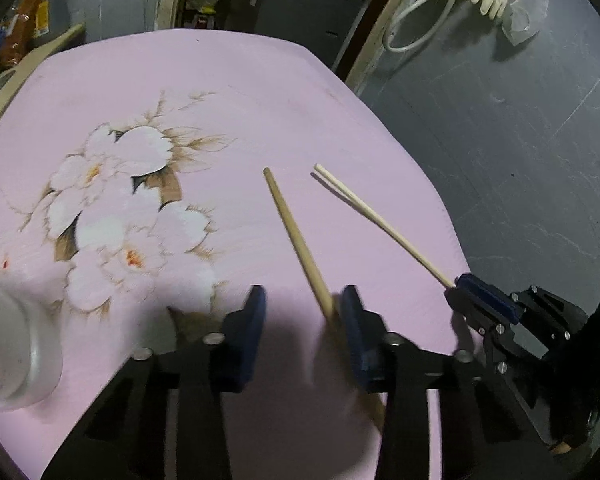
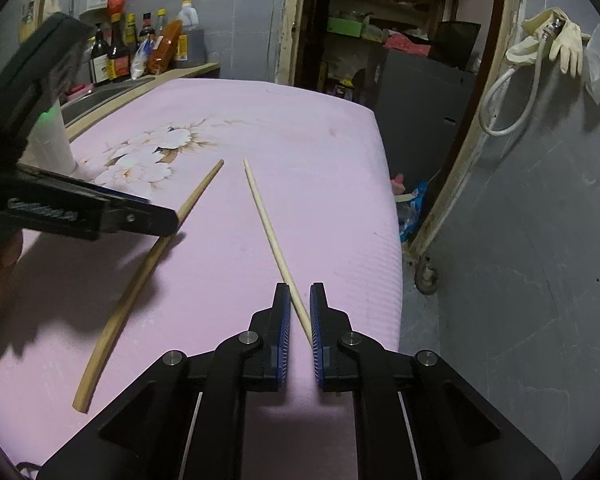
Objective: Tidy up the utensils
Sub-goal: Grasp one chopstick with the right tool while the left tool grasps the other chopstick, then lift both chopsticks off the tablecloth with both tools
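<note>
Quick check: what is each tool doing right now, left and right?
Left tool: partly closed around the darker chopstick; whether it grips cannot be told.
Right tool: shut on the pale chopstick.

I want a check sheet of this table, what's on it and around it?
Surface: pink table with a white flower print.
Job's things: darker chopstick and pale chopstick, both lying apart on the pink top.
Clutter: white cup at the table's edge.
Grippers: right gripper shut on the pale chopstick; left gripper fingers around the darker chopstick, grip unclear.
Cables: white hose hanging on the wall.
Surroundings: rubber gloves, sauce bottles, dark doorway with shelves.
</note>
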Tool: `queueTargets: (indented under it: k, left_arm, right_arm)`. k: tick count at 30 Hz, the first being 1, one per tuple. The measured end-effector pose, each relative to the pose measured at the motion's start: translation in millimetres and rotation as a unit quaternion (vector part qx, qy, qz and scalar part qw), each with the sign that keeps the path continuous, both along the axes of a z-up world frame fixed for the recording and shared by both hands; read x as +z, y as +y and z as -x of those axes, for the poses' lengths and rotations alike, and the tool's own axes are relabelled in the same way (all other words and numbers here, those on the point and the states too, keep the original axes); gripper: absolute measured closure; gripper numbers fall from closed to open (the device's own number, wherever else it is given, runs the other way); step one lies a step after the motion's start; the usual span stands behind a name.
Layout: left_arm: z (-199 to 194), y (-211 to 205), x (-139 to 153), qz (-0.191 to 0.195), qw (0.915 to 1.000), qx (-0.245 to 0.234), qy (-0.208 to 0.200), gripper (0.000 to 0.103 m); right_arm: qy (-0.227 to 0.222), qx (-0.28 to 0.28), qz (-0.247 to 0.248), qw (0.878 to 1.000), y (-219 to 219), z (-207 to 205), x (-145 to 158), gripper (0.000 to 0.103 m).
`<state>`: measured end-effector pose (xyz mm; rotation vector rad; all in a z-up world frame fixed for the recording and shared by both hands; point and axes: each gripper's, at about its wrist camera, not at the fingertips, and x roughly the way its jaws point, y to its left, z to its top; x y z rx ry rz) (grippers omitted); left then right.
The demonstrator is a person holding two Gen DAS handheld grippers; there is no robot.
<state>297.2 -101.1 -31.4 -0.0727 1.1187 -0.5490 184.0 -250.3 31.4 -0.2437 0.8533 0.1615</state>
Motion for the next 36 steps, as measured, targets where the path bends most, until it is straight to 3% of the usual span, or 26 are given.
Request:
queueTargets:
  k: [8,15,31,36]
  left_arm:
    - [-24.1,2.7,1.8,0.02,0.9989,0.003,0.043,0.08]
    - [-24.1,3.1,4.2,0.013,0.999,-0.006,0.043,0.094]
    - [-9.2,4.1,6.0,0.003,0.9995,-0.008,0.031,0.094]
    - [-3.5,5.8,7.2,0.007,0.9997,0.0,0.023,0.096]
  right_arm:
    - [0.032,0.027,-0.009,0.999,6.6,-21.6,1.0,0.096]
    - [0.06,0.06,-0.014,0.996,17.4,-55.8,-1.8,0.095]
    - [0.121,0.097,-0.052,0.987,32.8,-108.9,-5.0,0.096]
    - [0.116,0.073,-0.107,0.985,21.7,-104.1,-3.1,0.1]
